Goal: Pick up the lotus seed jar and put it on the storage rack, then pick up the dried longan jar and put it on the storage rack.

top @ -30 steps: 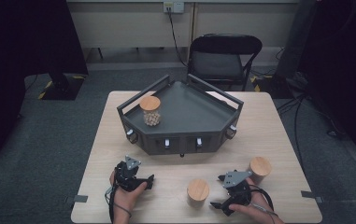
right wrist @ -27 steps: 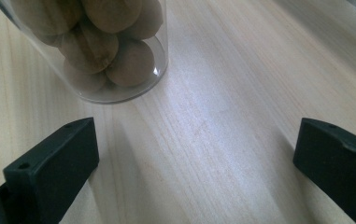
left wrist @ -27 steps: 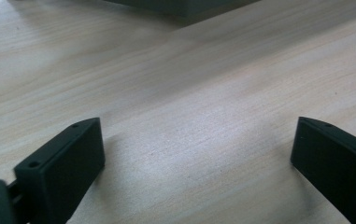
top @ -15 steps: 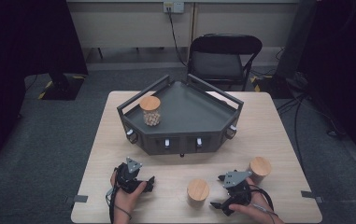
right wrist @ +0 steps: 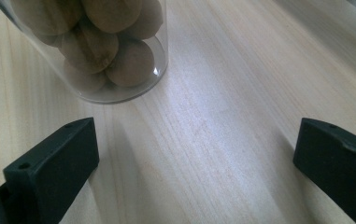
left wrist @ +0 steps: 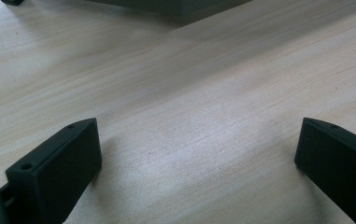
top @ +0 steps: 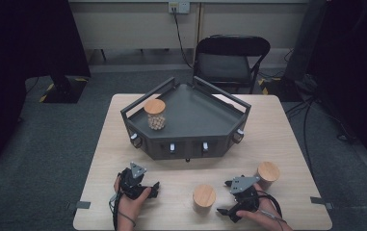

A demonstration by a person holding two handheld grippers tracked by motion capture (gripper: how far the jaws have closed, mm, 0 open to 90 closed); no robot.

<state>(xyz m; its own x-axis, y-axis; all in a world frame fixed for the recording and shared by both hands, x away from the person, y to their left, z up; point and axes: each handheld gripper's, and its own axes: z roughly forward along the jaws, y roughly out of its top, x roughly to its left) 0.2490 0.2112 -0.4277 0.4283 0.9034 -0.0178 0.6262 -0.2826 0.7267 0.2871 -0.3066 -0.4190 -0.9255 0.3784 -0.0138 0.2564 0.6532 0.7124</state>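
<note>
Here, the left gripper [top: 155,188] and right gripper [top: 225,197] rest open-jawed and empty on the table [top: 287,144], the left's jaws freshly widened, a cork-lidded jar [top: 204,198] between; no lettering legible.

Light wood table [top: 287,144], rectangular, grain visible. Standing directly on it:
- Dark grey angular tray [top: 195,108] at 12 o'clock from the table centre, raised walls, front face towards the person.
- Cork-lidded jar [top: 204,197] at 6 o'clock, near the front edge.
- Second cork-lidded jar [top: 268,173] at 4 o'clock, apart from the first.

In the right gripper view a glass jar [right wrist: 96,46] of round brown pieces stands upright on the wood.

Left gripper [top: 145,187] at 7 o'clock and right gripper [top: 227,197] at 5 o'clock sit low at the tabletop; contact cannot be told.
</note>
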